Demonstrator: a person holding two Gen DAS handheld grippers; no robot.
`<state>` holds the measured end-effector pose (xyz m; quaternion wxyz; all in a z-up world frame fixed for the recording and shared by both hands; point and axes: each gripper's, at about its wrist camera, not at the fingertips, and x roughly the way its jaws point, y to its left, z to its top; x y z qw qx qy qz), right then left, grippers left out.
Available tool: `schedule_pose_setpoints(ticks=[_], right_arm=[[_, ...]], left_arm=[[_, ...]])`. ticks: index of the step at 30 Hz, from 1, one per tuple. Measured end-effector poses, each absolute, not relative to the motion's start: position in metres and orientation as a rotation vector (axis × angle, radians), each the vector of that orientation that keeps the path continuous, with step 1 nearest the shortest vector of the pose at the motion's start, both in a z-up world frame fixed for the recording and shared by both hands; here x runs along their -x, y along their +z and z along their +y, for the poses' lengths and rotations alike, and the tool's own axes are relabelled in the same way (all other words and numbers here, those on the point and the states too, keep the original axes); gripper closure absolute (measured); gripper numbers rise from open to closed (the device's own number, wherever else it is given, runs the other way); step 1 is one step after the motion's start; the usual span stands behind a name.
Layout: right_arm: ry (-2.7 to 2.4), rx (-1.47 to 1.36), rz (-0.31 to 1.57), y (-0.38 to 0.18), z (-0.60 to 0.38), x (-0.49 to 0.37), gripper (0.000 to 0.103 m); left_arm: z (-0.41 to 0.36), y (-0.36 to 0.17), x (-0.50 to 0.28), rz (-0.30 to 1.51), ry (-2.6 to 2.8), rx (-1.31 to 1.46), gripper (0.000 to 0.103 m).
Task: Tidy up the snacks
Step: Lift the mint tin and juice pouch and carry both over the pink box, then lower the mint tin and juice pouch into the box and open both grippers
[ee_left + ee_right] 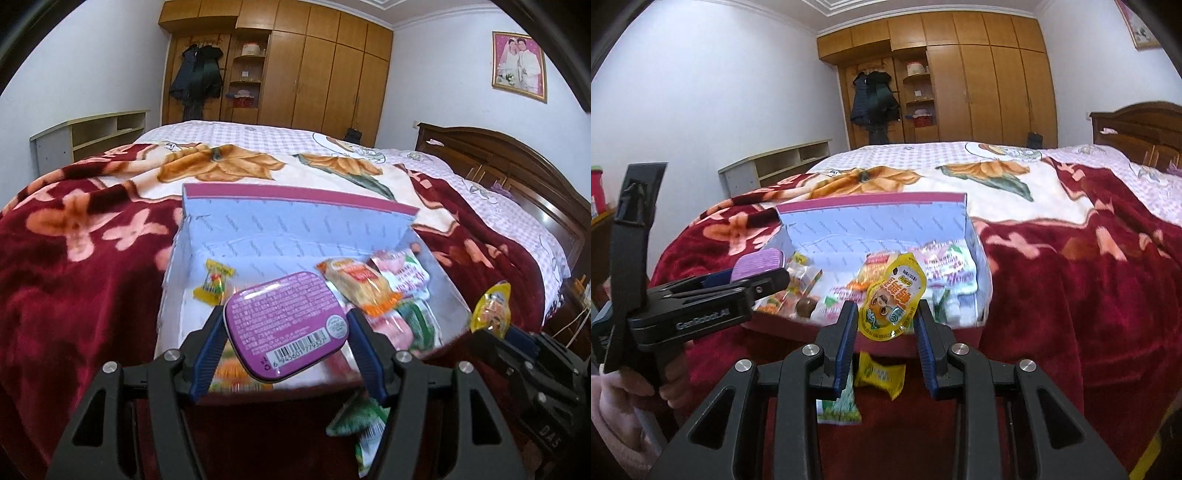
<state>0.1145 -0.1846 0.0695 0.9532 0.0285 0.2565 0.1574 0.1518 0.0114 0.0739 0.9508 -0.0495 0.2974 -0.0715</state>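
A box (pixel 295 221) with a pale blue lining and a magenta rim lies open on the bed and holds several snack packets, among them a yellow candy (pixel 214 288) and an orange packet (pixel 358 288). My left gripper (pixel 286 312) is shut on a purple tin (pixel 288 332), barcode side up, above the box's near edge. My right gripper (pixel 887 306) is shut on a yellow pouch (pixel 892 295) just in front of the box (pixel 871 221). The right wrist view shows the left gripper (pixel 768 275) with the tin (pixel 759 264) at the left. The left wrist view shows the pouch (pixel 493 310) at the right.
A green-white packet (pixel 842 406) and a yellow packet (pixel 881 374) lie loose on the red flowered blanket (pixel 1071 295) before the box. A hand in a pink sleeve (pixel 613 391) holds the left gripper. A wooden headboard (pixel 517 166), a wardrobe (pixel 314 66) and a low shelf (pixel 92 136) stand beyond.
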Motion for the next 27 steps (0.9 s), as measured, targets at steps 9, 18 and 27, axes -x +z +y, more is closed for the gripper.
schedule_pose_setpoints(ticks=[9, 18, 27], right_arm=[[0.313, -0.083, 0.541, 0.066, -0.183, -0.141, 0.071], [0.300, -0.086, 0.576, 0.062, -0.185, -0.169, 0.071], [0.308, -0.115, 0.606, 0.055, -0.180, -0.191, 0.071]], left_arm=[[0.011, 0.065, -0.191, 0.612, -0.103, 0.057, 0.035], [0.012, 0.049, -0.215, 0.649, -0.058, 0.051, 0.035], [0.015, 0.043, -0.225, 0.671, -0.041, 0.034, 0.035]])
